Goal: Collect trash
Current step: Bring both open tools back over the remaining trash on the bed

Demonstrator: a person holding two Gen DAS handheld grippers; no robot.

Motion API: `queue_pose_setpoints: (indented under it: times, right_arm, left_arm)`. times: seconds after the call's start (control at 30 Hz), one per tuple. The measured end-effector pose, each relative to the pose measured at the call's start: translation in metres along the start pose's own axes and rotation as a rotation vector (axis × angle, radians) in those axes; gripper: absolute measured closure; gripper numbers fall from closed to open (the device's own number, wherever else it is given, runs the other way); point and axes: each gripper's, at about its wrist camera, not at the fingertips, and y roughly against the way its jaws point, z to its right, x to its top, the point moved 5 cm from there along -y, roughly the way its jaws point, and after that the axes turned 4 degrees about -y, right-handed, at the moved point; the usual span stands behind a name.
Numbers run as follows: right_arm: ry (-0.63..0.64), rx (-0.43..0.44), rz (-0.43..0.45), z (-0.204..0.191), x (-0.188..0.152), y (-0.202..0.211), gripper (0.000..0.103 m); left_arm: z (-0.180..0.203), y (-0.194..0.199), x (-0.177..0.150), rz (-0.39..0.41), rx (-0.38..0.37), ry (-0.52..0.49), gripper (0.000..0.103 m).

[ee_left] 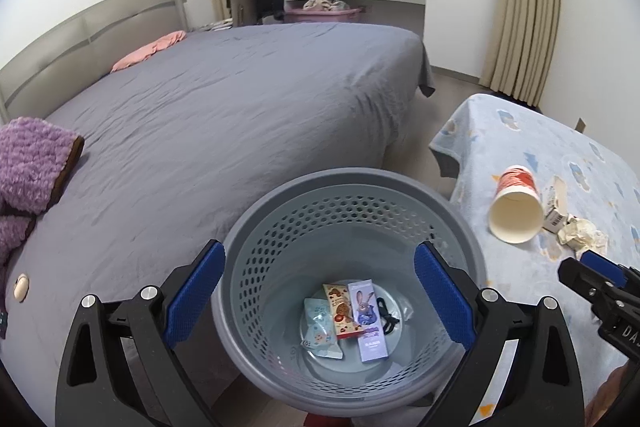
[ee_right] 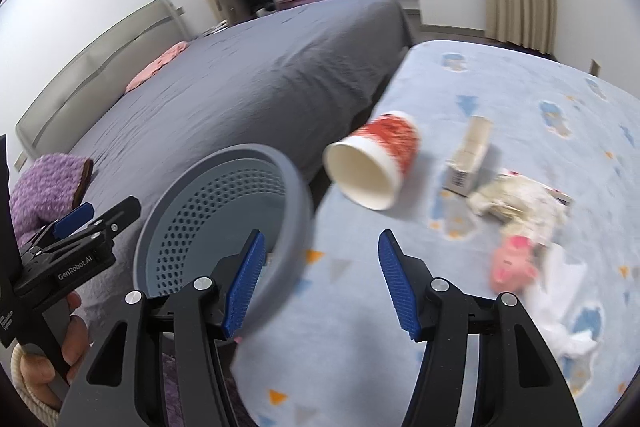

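Left hand-held gripper (ee_left: 316, 297): jaws spread wide with nothing between them, hanging over the mouth of the bin; it also shows at the left edge of the right wrist view, gripped by a hand (ee_right: 60, 343).
Right hand-held gripper (ee_right: 322, 283): jaws parted about halfway and empty, above the patterned cover just right of the bin; its tip shows at the right edge of the left wrist view.
Bin (ee_left: 464, 227): round grey basket with a perforated wall, standing on the floor between the bed and the worktop.
In the bin: 3 flat items on the bottom – a pale blue packet (ee_left: 320, 331), a brown-and-red snack wrapper (ee_left: 340, 311) and a lilac box with a cartoon rabbit (ee_left: 368, 319); a small dark item beside them is too unclear to name.
Worktop (ee_right: 520, 87): covered with a light blue cartoon-print cloth.
Paper cup (ee_right: 374, 159): red-and-white, lying on its side near the worktop's edge, mouth towards the bin.
Small carton (ee_right: 468, 155): just right of the cup, lying down, barcode end showing.
Crumpled paper (ee_right: 516, 199): beside the carton – touching or nearly so.
Pink wrapper (ee_right: 514, 263): blurred, nearer the camera, next to white tissue (ee_right: 560, 323).
Bed (ee_left: 220, 115): grey sheet, a pink cloth near the headboard, a purple fluffy blanket at the near left.
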Motion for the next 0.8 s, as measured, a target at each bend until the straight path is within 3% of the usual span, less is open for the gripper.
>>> queue_pose_setpoints:
  times: [0.47, 0.8]
  right_arm:
    - [-0.056, -0.174, 0.029, 0.084, -0.026, 0.062, 0.044]
    - [-0.130, -0.249, 0.080, 0.132, -0.030, 0.095, 0.042]
  left_arm:
    - [0.058, 0.024, 0.003, 0.038, -0.102, -0.054, 0.009]
    - [0.116, 0.038, -0.004, 0.050, -0.192, -0.124, 0.009]
